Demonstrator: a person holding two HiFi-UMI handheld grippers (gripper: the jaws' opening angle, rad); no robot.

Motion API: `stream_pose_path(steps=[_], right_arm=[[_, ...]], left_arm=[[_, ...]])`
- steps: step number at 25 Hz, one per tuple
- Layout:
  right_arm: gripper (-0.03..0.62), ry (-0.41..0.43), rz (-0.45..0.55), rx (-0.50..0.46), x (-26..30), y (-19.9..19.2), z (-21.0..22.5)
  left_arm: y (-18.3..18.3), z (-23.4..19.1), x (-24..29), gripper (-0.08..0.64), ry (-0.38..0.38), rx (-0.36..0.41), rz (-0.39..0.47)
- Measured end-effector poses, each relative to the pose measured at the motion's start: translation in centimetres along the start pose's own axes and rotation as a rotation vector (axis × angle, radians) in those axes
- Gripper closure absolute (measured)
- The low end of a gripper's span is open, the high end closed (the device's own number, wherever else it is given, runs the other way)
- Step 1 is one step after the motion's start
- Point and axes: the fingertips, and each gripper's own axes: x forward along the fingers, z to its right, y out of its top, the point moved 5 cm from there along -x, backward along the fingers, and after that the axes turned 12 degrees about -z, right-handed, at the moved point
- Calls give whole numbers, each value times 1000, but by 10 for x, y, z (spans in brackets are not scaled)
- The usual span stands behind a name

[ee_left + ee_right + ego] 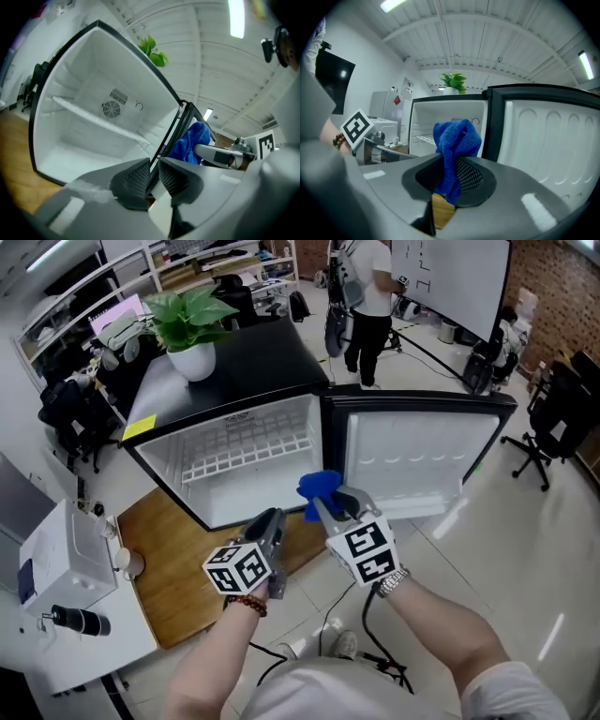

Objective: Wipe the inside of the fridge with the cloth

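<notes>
Grippers sit side by side in the lower middle of the head view, both short of the fridge's open mouth. The left gripper has its jaws only a narrow slit apart with nothing between them; the dark edge of the door shows through the slit. The right gripper is clamped on the blue cloth, which bunches above the pads and hangs a little below them, in front of the seam where the door meets the cabinet. The fridge stands open, its black front frame bounding a white cavity. A white wire shelf crosses the cavity about halfway up, with free space above and below it, and a round fan grille sits on the back wall. The door swings out toward the right of the frame, its inner liner facing the grippers. A wooden board lies under and in front of the fridge on a pale floor. A potted plant stands on the black top. A white appliance fills the lower left. Further back, a person stands by a whiteboard, with an office chair at the right.
</notes>
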Motion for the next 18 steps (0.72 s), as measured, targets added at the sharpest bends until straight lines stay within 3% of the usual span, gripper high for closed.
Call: stream_pose_path(steps=[9,13,18], right_arm=[[525,43,26,7,24,34,-64],[525,47,31,24,30,42,-85],[526,45,39,26,34,50,-103]], left_arm=[[53,1,-76,554,80,374,48],[66,2,-98,554,86,467,69],[72,-3,-115,554,96,515,73]])
